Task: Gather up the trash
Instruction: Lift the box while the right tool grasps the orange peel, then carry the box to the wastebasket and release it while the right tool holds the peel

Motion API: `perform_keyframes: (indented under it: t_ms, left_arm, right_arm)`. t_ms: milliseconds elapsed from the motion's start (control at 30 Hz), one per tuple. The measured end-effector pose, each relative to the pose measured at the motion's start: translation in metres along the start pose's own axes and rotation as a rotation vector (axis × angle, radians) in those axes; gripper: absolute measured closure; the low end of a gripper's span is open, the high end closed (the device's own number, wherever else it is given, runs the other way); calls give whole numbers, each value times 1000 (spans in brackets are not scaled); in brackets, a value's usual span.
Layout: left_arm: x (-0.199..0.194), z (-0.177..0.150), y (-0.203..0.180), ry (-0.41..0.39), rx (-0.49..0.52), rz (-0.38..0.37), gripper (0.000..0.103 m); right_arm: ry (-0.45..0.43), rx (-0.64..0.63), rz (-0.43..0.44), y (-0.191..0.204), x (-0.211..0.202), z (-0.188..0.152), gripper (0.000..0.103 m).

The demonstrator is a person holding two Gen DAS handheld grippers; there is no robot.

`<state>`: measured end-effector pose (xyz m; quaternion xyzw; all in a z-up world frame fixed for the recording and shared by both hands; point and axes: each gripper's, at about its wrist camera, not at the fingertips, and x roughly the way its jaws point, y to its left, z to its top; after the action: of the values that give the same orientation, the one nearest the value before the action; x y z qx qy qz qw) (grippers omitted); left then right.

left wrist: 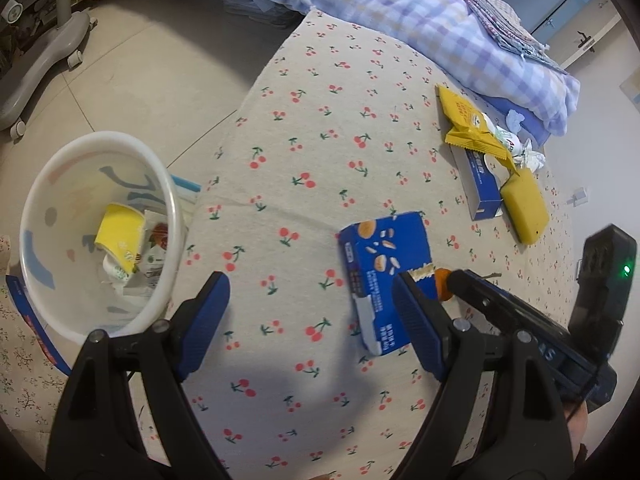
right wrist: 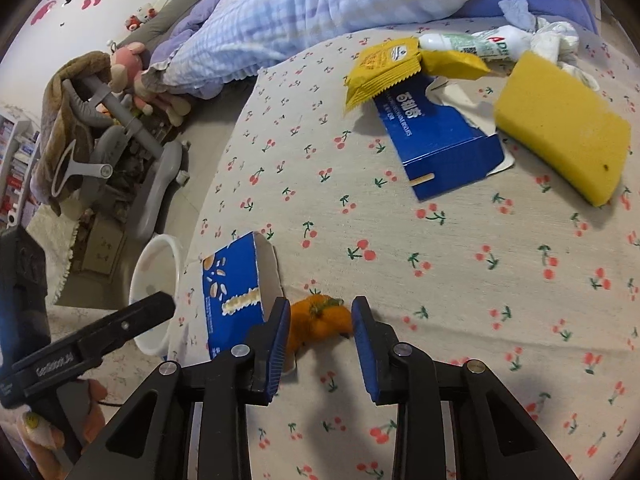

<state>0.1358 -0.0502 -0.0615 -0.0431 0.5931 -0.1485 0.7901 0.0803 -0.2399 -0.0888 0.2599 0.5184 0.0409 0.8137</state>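
A blue biscuit box (left wrist: pixel 382 276) lies on the cherry-print bed sheet, also in the right wrist view (right wrist: pixel 234 292). An orange peel (right wrist: pixel 320 320) lies just right of it, between the open fingers of my right gripper (right wrist: pixel 320 316); whether the pads touch it I cannot tell. The peel barely shows in the left wrist view (left wrist: pixel 442 284). My left gripper (left wrist: pixel 310 304) is open and empty over the sheet, left of the box. A white trash bin (left wrist: pixel 96 152) with wrappers inside stands on the floor at the left.
Farther on the bed lie yellow wrappers (right wrist: pixel 384 68), a second blue box (right wrist: pixel 444 144), a yellow sponge (right wrist: pixel 560 128), a white bottle (right wrist: pixel 464 42) and crumpled tissue (right wrist: pixel 556 40). A checked quilt (left wrist: pixel 420 4) lies behind. A grey chair base (left wrist: pixel 44 56) stands on the floor.
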Motion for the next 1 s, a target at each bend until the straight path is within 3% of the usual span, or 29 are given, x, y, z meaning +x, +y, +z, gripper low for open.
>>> perform_keyframes:
  t_ms: [100, 133, 267, 500, 733, 833, 1000]
  left_arm:
    - [0, -1, 3, -1, 0, 4, 20]
    - [1, -2, 3, 1, 3, 5, 20]
    - [5, -6, -7, 4, 23, 4, 20]
    - [18, -13, -46, 16, 75, -28, 20]
    - [41, -20, -78, 25, 137, 43, 20]
    - [47, -22, -81, 16, 150, 96, 33]
    - [38, -23, -78, -15, 140, 88, 35]
  right_arm:
    - [-1, 16, 5, -2, 7, 1, 74]
    - [-5, 16, 11, -3, 8, 1, 83]
    - [-9, 18, 8, -3, 3, 1, 92]
    - [-103, 33, -46, -22, -43, -4, 92]
    - [-137, 100, -79, -51, -75, -12, 92]
    - [-142, 109, -82, -59, -83, -15, 92]
    - [-159, 112, -80, -62, -95, -19, 92]
